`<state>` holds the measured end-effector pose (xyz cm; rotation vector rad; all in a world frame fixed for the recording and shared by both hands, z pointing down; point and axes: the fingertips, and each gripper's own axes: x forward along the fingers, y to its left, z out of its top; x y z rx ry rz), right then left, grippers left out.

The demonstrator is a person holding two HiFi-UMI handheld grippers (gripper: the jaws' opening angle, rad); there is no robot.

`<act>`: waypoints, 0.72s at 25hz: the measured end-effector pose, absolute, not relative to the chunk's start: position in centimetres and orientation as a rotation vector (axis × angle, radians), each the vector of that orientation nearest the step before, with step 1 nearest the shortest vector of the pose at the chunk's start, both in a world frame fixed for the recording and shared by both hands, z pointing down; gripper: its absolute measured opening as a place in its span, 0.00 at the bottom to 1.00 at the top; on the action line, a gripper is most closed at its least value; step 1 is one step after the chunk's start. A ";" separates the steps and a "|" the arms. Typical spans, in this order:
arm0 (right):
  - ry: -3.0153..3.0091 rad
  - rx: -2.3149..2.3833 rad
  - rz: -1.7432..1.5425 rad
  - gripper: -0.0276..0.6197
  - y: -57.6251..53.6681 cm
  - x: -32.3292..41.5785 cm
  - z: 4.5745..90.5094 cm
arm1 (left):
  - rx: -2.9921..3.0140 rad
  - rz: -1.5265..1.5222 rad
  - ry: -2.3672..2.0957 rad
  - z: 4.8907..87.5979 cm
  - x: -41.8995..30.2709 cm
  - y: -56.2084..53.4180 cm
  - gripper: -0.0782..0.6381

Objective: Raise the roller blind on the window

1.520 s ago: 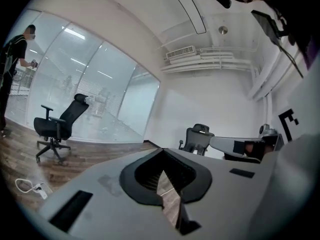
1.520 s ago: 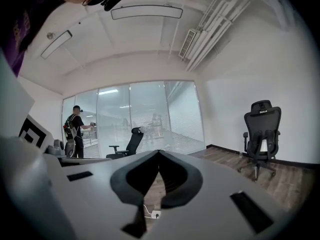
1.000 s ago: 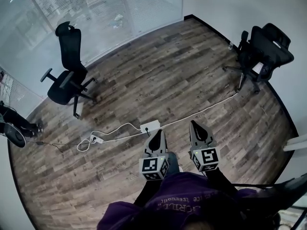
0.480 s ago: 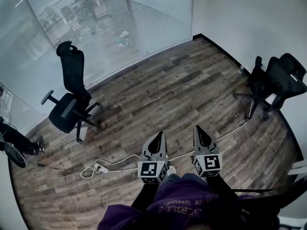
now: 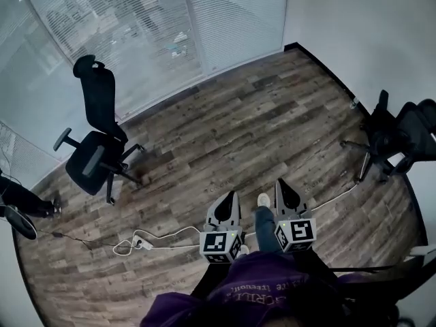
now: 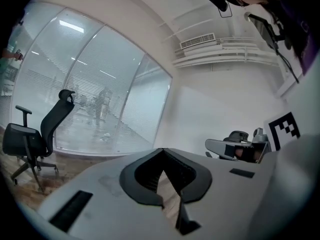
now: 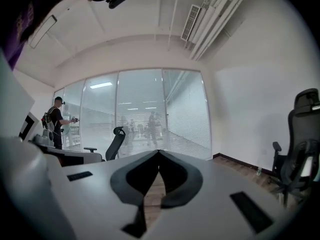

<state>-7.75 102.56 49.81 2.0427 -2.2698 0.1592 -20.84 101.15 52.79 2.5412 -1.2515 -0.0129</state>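
The left gripper and the right gripper are held side by side, low in the head view, over a wooden floor. In the left gripper view the jaws of the left gripper are seen closed tip to tip, with nothing between them. The jaws of the right gripper are likewise seen closed and empty in the right gripper view. Both grippers are pointed toward the window at the far side of the room. The blind is seen as a finely lined panel covering the glass down to the floor, well apart from both grippers. A black office chair is placed near the window on the left, and a second chair stands by the white wall on the right. A white cable with a power strip is laid on the floor to the left of the grippers. A shoe is visible between the two grippers. In the right gripper view, a person is seen standing at the left by the glass.
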 end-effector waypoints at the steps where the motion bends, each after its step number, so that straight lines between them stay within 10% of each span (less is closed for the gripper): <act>1: -2.283 2.030 0.158 0.04 100.6 -7.3 49.8 | 2.528 -0.013 -1.270 52.9 -20.5 99.4 0.11; 18: -2.355 1.922 0.220 0.04 73.8 7.4 49.4 | 2.461 0.001 -1.392 51.2 -7.2 73.9 0.11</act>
